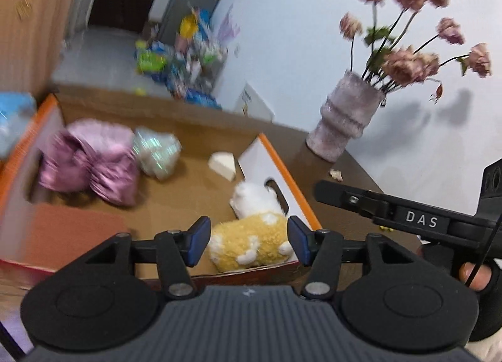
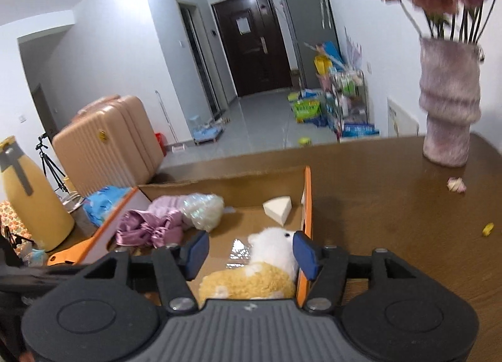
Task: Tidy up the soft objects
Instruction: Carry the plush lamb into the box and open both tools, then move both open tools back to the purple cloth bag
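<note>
A yellow and white plush toy (image 1: 251, 233) lies in the near right corner of an open cardboard box (image 1: 194, 130); it also shows in the right wrist view (image 2: 263, 271). A purple satin cloth (image 1: 91, 161), a clear bubble-wrap bundle (image 1: 157, 151) and a white foam wedge (image 1: 222, 164) lie in the same box. My left gripper (image 1: 248, 239) is open above the plush, touching nothing. My right gripper (image 2: 251, 252) is open just above the plush, its fingers either side of it. The right gripper's body (image 1: 417, 220) shows at the right of the left wrist view.
A fuzzy pink vase (image 1: 345, 120) with dried flowers stands on the brown table (image 2: 392, 205) right of the box. Small scraps (image 2: 456, 184) lie on the table. A yellow jug (image 2: 28, 199) and blue packet (image 2: 103, 202) sit left of the box. Suitcases (image 2: 109, 139) stand behind.
</note>
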### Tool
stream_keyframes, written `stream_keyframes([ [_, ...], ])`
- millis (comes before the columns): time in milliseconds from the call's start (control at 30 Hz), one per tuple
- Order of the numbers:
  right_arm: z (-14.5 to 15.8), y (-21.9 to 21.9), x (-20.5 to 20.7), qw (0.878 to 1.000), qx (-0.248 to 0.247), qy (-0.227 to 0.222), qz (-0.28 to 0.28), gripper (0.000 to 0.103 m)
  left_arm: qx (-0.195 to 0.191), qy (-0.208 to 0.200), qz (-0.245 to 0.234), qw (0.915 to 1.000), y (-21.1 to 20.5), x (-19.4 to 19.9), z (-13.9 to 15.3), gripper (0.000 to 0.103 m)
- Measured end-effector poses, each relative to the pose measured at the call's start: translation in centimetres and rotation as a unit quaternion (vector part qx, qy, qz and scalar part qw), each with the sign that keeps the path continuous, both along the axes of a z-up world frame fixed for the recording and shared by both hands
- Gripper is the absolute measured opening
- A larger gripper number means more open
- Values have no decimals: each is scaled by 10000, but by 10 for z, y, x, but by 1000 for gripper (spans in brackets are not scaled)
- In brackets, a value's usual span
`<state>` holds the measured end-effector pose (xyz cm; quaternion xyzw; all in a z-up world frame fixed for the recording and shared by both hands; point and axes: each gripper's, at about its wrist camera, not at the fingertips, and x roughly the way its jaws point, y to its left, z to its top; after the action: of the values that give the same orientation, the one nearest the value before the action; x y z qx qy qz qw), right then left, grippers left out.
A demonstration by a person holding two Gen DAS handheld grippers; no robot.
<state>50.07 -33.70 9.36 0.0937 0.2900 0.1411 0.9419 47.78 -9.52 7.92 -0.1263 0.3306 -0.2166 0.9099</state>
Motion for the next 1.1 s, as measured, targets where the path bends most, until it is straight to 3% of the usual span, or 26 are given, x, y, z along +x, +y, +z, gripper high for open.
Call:
stream_keyframes([
  [300,46,-13,-78,9981,66,-604,43,69,615,-944,458,9926,40,-101,53,68],
  [567,62,-13,-154,9947,17,-1029,-36,77,820,-1346,744,9847,67,-184,64,76],
  [733,46,-1,-212,9920,-159,-1251,49,82,820,-1477,778,9825,74,-240,49,76],
  [1100,-28,31,-304,9957,-35,-876,299,82,578,-1041,796,9897,92,-305,-3,77],
])
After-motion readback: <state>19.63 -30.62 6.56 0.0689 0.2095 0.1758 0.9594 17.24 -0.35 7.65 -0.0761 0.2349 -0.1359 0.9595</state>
